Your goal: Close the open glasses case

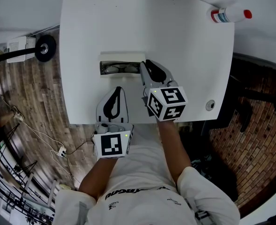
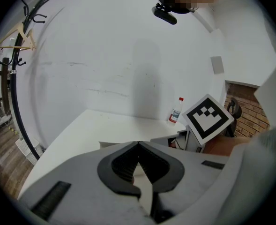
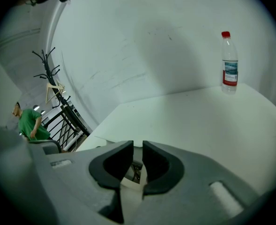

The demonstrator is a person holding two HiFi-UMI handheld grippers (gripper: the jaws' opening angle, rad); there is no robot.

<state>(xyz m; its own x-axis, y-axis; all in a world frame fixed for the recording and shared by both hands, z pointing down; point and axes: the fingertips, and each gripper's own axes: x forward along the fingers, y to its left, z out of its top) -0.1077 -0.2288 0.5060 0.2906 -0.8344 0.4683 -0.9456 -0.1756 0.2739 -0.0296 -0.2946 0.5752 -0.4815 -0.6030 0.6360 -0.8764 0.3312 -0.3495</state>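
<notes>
Head view: on a white table (image 1: 184,55), the open glasses case (image 1: 121,57) lies at centre frame with spectacles inside. The right gripper (image 1: 145,65) reaches its tips to the case's right end, while the left gripper (image 1: 118,89) sits just below the case, apart from it. A water bottle (image 1: 229,14) lies at upper right, with wooden flooring at left. Left gripper view: the left gripper (image 2: 138,144) has its jaws pressed together on nothing, and the case (image 2: 110,144) shows as a pale edge just beyond them. The bottle (image 2: 175,110) stands further back against a white wall. Right gripper view: the right gripper (image 3: 138,146) keeps a narrow slit between its jaws, the case (image 3: 130,183) showing through it below the tips. A coat rack (image 3: 48,74) stands at left.
</notes>
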